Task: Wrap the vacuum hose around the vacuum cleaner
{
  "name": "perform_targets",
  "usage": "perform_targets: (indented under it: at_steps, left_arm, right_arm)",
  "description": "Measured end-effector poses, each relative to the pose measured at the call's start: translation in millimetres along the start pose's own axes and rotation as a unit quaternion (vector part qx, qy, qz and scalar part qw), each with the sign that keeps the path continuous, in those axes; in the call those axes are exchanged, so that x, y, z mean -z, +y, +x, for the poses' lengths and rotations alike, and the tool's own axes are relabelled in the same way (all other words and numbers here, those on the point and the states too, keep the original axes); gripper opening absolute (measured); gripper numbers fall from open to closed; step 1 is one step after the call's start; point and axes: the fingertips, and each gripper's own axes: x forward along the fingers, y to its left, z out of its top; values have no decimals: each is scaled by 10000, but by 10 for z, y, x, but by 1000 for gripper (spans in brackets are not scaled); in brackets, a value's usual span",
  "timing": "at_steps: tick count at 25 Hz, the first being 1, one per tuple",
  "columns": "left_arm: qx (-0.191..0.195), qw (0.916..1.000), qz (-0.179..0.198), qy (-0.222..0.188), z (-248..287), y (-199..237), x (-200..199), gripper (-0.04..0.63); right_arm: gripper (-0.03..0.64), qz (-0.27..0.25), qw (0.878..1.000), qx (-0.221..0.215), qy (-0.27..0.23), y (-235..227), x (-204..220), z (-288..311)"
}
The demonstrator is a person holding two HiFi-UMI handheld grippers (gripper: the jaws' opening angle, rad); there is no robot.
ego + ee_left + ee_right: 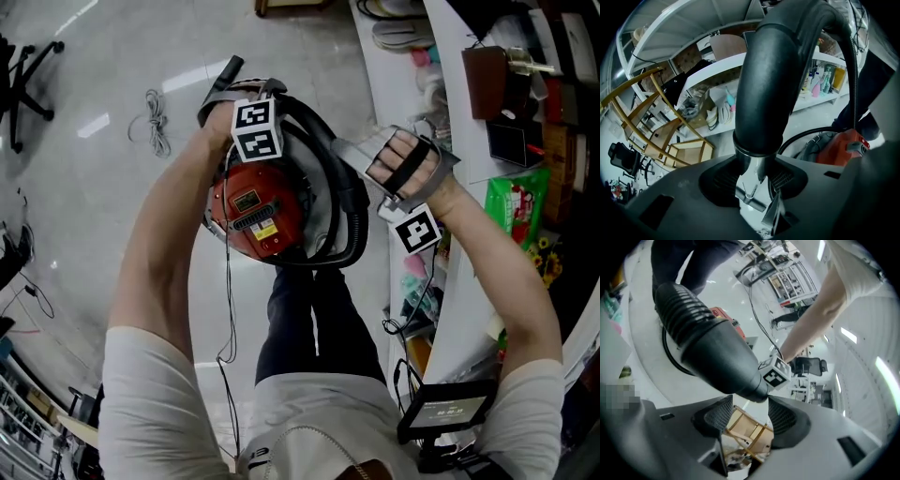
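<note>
I have the left claw (754, 182) narrow, clamped on the metal collar (753, 163) at the end of the hose's stiff bent tube (771, 79), which rises to 12 o'clock out of the jaws. I read this as the anchor grip: it pins the free end so the loop cannot spring off

The right claw (749, 413) stands wide, pressing nothing. The smooth black cuff (722, 357) sits at 12 o'clock just past the pads, perhaps brushing one; the fisheye makes that hard to call

Head view: the red vacuum cleaner (255, 214) is at centre, and the hose (354, 211) curls round it from 12 through 3 to 5 o'clock, close against the body. The right claw is at 3 o'clock of the cleaner, just outside the loop, probably free for a fresh hold
</note>
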Motion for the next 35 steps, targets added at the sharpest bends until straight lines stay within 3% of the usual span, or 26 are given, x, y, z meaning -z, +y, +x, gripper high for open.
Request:
perform_targets:
  at_steps: [2,4,9,11,13,14,16,19,20,21,22,23,24,27,35]
  left_arm:
    - [-53,9999,-87,83,-1,37,18,167]
    - [-98,9997,-165,164,-10,53,36,167]
    - [-215,9985,-385,313,-25,68,71,166]
    - [-232,9981,-442,373,-21,73,79,166]
    - [-232,9976,-490,425,-9,68,82,166]
    - [-224,9975,-507,440,-1,63,78,167]
    - [-210,9973,-538,451,16,64,65,167]
    - [-212,9970,-574,465,27,75,62,167]
    - [-208,9970,-581,469,31,76,59,167]
    - [-202,9970,-585,470,36,77,53,167]
    - [-196,9970,-584,470,42,79,47,167]
    - [-189,9970,-578,471,48,81,42,167]
    - [-180,9971,-564,475,52,79,39,167]
    - [-196,9971,-539,494,53,43,61,167]
    - [-755,9904,-969,634,-254,166,350,167]
  right_arm:
    - [218,811,9958,-190,386,71,189,-142]
    - [218,1848,9795,-420,685,168,305,-303]
    - [218,3877,9137,-699,999,395,348,-750]
    - [218,4643,8783,-761,846,432,239,-911]
    - [218,5474,8301,-905,544,444,48,-1042]
    - [216,5905,8000,-1000,360,437,-63,-1094]
    - [218,6770,7264,-1181,34,418,-263,-1148]
    - [218,7852,6048,-1318,-154,469,-459,-1084]
    - [223,8083,5728,-1350,-163,512,-519,-1041]
    - [225,8237,5495,-1391,-151,562,-583,-994]
    - [227,8317,5360,-1443,-112,619,-648,-944]
    - [227,8331,5321,-1509,-44,681,-708,-895]
    - [227,8292,5361,-1584,41,744,-754,-855]
    - [216,8088,5606,-1765,226,898,-769,-817]
    - [186,7745,6083,-1671,462,965,-401,-731]
